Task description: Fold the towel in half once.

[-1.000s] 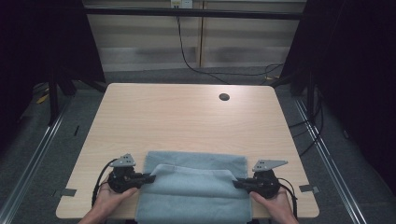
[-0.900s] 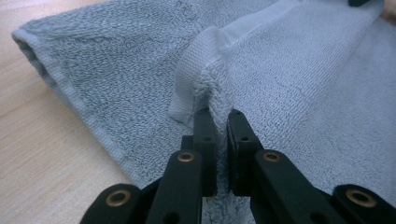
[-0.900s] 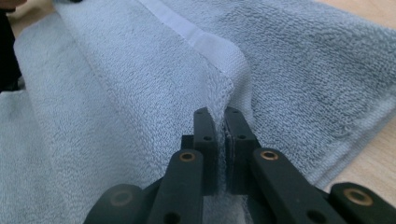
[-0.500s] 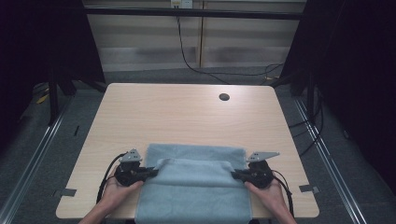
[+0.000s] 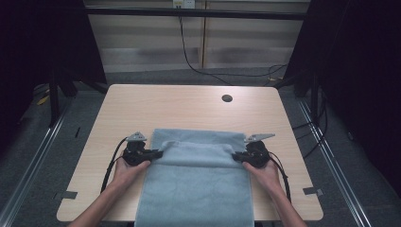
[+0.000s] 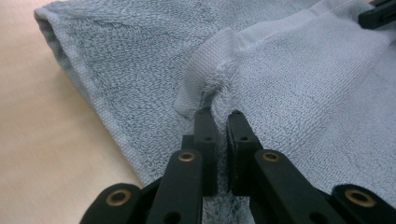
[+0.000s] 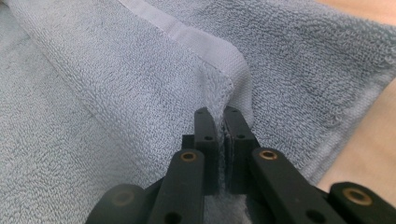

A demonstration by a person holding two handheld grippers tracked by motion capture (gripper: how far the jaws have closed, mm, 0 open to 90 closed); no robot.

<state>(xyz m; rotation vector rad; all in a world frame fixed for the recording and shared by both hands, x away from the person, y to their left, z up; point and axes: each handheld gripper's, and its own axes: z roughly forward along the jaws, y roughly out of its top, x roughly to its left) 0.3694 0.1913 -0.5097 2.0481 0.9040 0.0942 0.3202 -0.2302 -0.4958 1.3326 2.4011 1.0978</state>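
Towel corners clamped on the wooden table

Both grippers are pinching a light blue towel (image 5: 196, 179): the left gripper (image 5: 156, 153) is gripping its left corner, the right gripper (image 5: 238, 157) its right corner. The towel is lying folded over itself on the table (image 5: 156, 106), its near end hanging over the edge. A dark round hole (image 5: 227, 98) is sitting well beyond, unobstructed.

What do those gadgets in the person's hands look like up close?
Each hand-held gripper, left and right, is black, with two flat black jaws on arms joined by brass-ringed pivots. A grey three-cornered plate sits on top, and a black cable loops back from each. The forearms are bare, no sleeves.
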